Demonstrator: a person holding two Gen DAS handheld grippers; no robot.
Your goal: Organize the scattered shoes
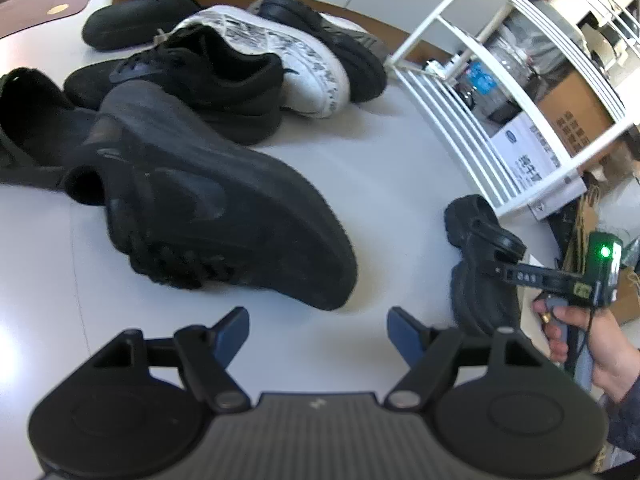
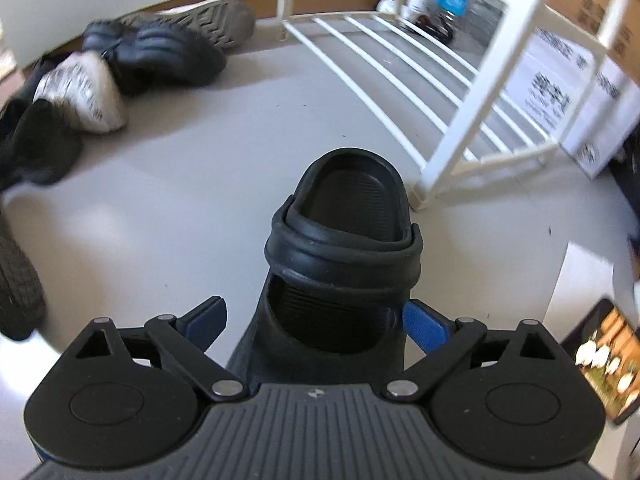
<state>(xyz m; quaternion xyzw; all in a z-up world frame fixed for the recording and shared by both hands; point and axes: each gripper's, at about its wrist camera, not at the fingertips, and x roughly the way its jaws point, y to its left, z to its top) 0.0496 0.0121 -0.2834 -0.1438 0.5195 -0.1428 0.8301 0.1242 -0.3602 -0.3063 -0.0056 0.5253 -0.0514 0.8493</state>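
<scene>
A black clog [image 2: 344, 208] lies on the pale floor, heel end toward the white shoe rack [image 2: 480, 92]. My right gripper [image 2: 316, 318] stands open astride the clog's front part; the right blue pad [image 2: 424, 324] is close against its side and the left pad [image 2: 208, 316] stays apart. In the left wrist view the same clog [image 1: 476, 240] sits by the rack's corner [image 1: 516, 204], with the right gripper [image 1: 504, 270] over it in a hand [image 1: 580, 332]. My left gripper [image 1: 318, 328] is open and empty, just short of a black sneaker [image 1: 208, 208] lying on its side.
Behind the sneaker is a pile: another black sneaker [image 1: 192, 80], a white patterned shoe [image 1: 292, 60], a black clog [image 1: 336, 44], and a black shoe [image 1: 136, 20]. Boxes [image 1: 532, 152] and bottles stand behind the rack. A phone [image 2: 608, 356] lies at right.
</scene>
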